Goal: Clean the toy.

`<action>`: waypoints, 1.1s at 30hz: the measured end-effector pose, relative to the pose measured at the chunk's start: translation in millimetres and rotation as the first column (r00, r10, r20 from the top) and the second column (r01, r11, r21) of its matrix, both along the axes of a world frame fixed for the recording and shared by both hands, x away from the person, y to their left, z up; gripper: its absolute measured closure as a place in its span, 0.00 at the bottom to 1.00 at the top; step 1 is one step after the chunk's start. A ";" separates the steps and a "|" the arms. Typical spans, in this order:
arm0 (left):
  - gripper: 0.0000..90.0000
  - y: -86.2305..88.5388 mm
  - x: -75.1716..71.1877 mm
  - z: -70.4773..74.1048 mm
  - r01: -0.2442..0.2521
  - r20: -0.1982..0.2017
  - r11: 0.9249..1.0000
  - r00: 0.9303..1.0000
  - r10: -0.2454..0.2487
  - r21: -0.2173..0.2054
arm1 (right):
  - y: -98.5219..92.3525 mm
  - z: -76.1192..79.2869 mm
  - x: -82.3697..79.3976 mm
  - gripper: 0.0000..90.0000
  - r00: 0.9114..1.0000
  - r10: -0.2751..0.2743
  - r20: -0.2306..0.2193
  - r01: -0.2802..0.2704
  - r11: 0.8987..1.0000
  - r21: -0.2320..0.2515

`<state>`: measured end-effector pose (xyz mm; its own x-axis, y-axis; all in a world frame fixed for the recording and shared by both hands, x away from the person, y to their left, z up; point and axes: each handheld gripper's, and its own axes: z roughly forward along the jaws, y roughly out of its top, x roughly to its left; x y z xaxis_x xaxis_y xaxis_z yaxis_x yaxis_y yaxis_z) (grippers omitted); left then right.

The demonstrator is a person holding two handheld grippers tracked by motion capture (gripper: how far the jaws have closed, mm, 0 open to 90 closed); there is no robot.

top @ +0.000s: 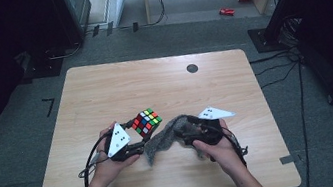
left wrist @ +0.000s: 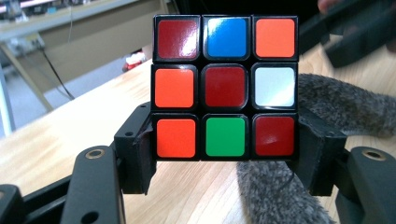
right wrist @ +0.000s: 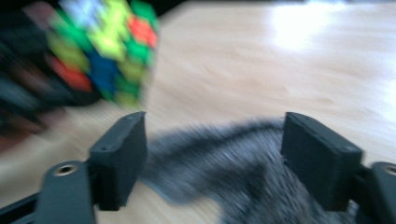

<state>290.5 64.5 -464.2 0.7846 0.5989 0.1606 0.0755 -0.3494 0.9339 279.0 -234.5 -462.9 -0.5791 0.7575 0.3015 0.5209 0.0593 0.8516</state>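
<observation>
The puzzle cube [top: 147, 122] sits just left of centre in the high view, lifted off the wooden table [top: 152, 83], and the left gripper [top: 133, 138] has it clenched by its bottom row: in the left gripper view the two black jaws press on either side of the lower orange, green and red tiles [left wrist: 225, 136], the face square to the lens. Right beside it, lower centre in the high view, a grey fuzzy cloth [top: 164, 140] lies bunched on the table, stretching from the cube towards the right gripper [top: 192, 132]. In the right gripper view the jaws stand apart with the cloth [right wrist: 219, 172] lying between and beneath them, the pads clear of it as far as the blur allows, so I read that one as released. It looks to me like a wiping job, cube in one hand and cloth in the other. To do it well, I'd say the left grip should stay low and firm on that bottom row so the cube does not twist or slip when rubbed, keeping the upper faces exposed. The right jaws need to take a thick fold of the cloth, not a wisp at the edge, then bring it up against a free face, pressing lightly.
</observation>
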 end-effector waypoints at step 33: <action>0.39 -19.7 -14.9 -1.7 0.234 -0.096 0.972 0.967 -0.235 -0.026 | 18.2 31.2 -34.6 0.86 0.914 0.170 0.368 -0.228 0.966 0.122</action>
<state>275.6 44.9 -465.9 0.9148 0.3980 0.0683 0.0847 -0.3545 0.9312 244.4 -216.4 -431.6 -0.8033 0.5744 0.1574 0.1779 -0.0208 0.9838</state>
